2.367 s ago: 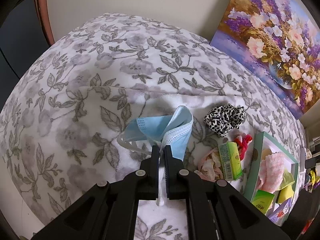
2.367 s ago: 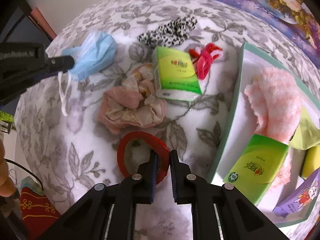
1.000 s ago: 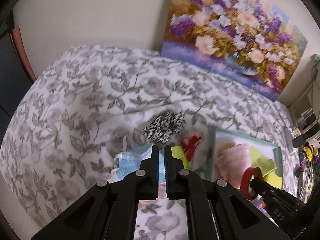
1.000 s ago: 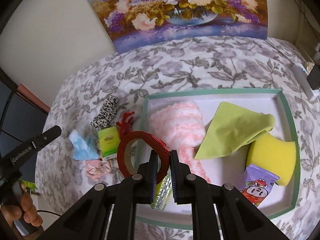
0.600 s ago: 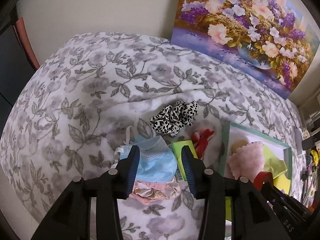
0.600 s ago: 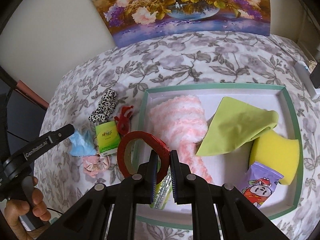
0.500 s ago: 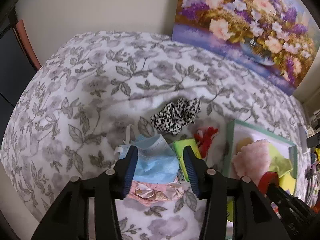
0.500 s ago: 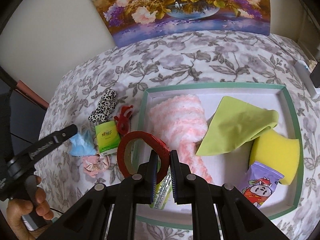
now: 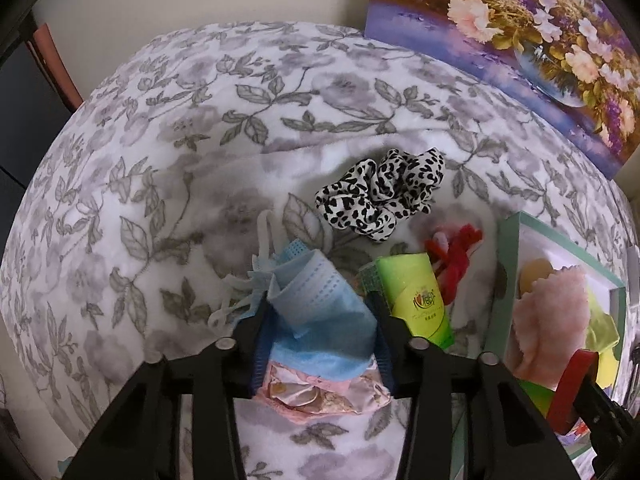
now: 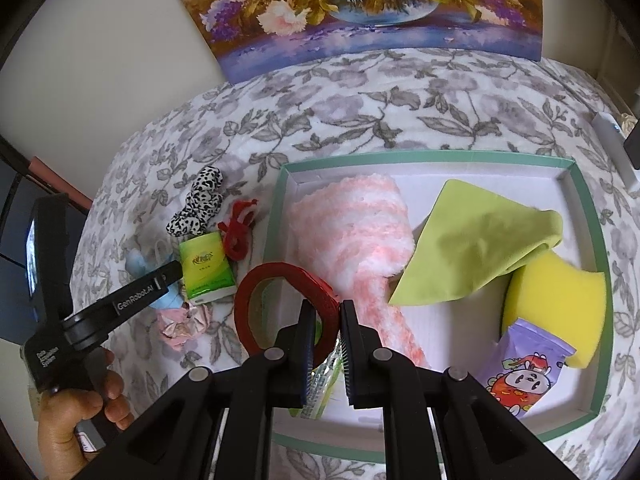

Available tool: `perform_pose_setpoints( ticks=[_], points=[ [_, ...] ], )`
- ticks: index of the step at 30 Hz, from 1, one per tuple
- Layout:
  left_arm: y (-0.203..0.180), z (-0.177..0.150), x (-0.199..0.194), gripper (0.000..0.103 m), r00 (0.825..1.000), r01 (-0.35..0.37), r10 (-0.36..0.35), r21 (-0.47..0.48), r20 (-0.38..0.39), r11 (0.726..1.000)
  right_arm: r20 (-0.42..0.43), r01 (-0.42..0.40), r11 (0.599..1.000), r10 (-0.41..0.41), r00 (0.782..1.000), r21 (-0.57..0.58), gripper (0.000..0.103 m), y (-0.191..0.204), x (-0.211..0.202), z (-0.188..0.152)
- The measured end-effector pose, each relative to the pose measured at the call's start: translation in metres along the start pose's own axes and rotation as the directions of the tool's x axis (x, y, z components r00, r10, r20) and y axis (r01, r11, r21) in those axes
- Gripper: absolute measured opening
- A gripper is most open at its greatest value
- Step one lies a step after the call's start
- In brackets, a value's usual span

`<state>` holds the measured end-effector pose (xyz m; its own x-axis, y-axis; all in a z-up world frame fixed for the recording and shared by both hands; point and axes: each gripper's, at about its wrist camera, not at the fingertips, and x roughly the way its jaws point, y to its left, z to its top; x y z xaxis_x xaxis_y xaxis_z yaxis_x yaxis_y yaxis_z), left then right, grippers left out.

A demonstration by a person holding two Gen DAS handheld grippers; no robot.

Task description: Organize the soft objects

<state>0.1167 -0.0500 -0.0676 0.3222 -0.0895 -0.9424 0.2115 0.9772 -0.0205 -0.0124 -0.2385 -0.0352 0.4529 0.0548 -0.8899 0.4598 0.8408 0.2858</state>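
The blue face mask (image 9: 320, 312), crumpled with its white ear loops trailing to the left, lies on the floral blanket (image 9: 180, 160) between the fingers of the left gripper (image 9: 320, 320), whose jaws are closing around it; whether the pads already press on the fabric cannot be told. The mask rests partly over a pink satin scrunchie (image 9: 320, 396), with a green tissue pack (image 9: 416, 300) just beside it on the right, a red cord (image 9: 456, 256) beyond that, and a leopard-print scrunchie (image 9: 380, 196) farther up the blanket. The right gripper (image 10: 324, 320), jaws narrow, holds a red ring-shaped band (image 10: 276, 280) by its rim above the near left corner of the green-rimmed tray (image 10: 440, 156). The tray already contains a pink fluffy cloth (image 10: 360, 232), a green cloth (image 10: 480, 240), a yellow sponge (image 10: 560, 300), a purple printed packet (image 10: 524, 372) and a second green pack (image 10: 320, 388), partly hidden behind the gripper. Judged from this layout, the task is roughly half complete: five loose items remain on the blanket, and the band has yet to be set down in the tray. A person's hand (image 10: 76, 412) grips the left tool's handle.
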Motion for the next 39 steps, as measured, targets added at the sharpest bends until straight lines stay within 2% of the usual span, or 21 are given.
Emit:
perform_pose_setpoints(
  ticks=[1, 4, 6, 15, 20, 24, 29, 34, 39],
  points=[
    [0.0, 0.0, -0.001, 0.027, 1.0, 0.004, -0.004, 0.0, 0.004, 1.0, 0.0, 0.0, 1.0, 0.0, 1.0, 0.002, 0.013, 0.0, 0.0, 0.0],
    [0.0, 0.001, -0.007, 0.016, 1.0, 0.009, -0.01, 0.008, 0.016, 1.0, 0.0, -0.002, 1.0, 0.002, 1.0, 0.001, 0.013, 0.0, 0.0, 0.0],
    [0.001, 0.002, -0.01, 0.013, 1.0, 0.017, -0.017, 0.006, 0.022, 1.0, 0.0, -0.002, 1.0, 0.002, 1.0, 0.001, 0.013, 0.0, 0.0, 0.0],
    [0.007, 0.007, -0.043, 0.009, 0.993, 0.041, -0.04, -0.003, 0.113, 0.999, -0.005, -0.008, 1.0, 0.008, 1.0, 0.01, 0.013, -0.002, 0.001, 0.0],
    [-0.001, 0.011, -0.08, 0.009, 0.978, 0.046, -0.05, 0.021, 0.202, 0.999, 0.031, -0.025, 0.999, 0.024, 0.999, 0.027, 0.013, -0.007, -0.01, 0.005],
    [-0.026, 0.016, -0.11, 0.009, 0.961, 0.072, -0.091, 0.083, 0.26, 0.994, 0.064, -0.008, 0.998, 0.004, 0.998, 0.064, 0.013, -0.02, -0.017, 0.01],
    [-0.074, 0.014, -0.117, 0.009, 0.955, 0.099, -0.144, 0.181, 0.26, 0.978, 0.086, 0.025, 0.989, -0.037, 0.996, 0.145, 0.013, -0.048, -0.024, 0.014],
    [-0.133, 0.002, -0.101, 0.009, 0.951, 0.124, -0.204, 0.318, 0.231, 0.94, 0.094, 0.067, 0.975, -0.088, 0.992, 0.21, 0.013, -0.075, -0.028, 0.015],
    [-0.167, -0.01, -0.085, 0.01, 0.951, 0.157, -0.248, 0.4, 0.187, 0.903, 0.081, 0.105, 0.963, -0.129, 0.988, 0.247, 0.013, -0.094, -0.026, 0.014]
  ],
)
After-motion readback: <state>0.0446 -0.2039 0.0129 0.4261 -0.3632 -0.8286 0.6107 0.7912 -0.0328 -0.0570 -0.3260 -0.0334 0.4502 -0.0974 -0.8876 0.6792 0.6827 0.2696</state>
